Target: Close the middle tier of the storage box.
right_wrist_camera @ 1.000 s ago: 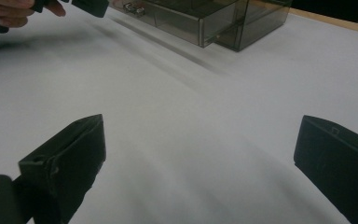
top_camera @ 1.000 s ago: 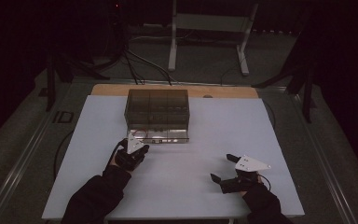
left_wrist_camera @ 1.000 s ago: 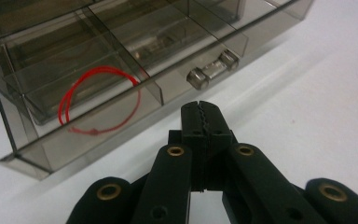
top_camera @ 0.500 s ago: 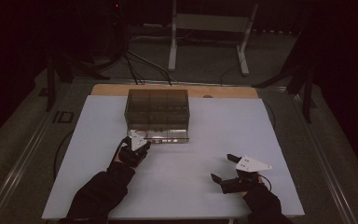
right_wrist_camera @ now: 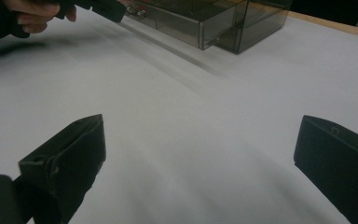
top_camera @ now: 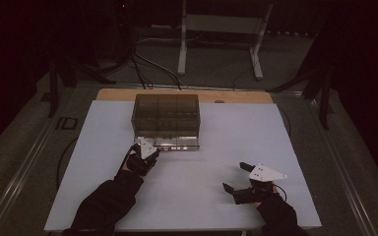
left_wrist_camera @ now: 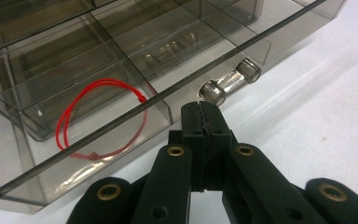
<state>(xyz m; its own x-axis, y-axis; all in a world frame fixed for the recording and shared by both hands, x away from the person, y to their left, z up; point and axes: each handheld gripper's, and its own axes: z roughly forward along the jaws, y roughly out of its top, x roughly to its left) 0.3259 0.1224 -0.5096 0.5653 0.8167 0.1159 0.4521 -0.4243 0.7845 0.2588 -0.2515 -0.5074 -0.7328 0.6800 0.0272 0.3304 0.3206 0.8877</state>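
My left claw (left_wrist_camera: pixel 204 109) is clenched empty just short of the drawer handle (left_wrist_camera: pixel 230 82), ready to work it; my right claw (right_wrist_camera: pixel 198 158) rests released on the bench (top_camera: pixel 236 142)

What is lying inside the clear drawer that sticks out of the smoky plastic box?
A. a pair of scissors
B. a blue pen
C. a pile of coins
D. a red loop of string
D: the left gripper view shows a thin red string loop lying on the floor of the pulled-out drawer, just behind its clear front wall.
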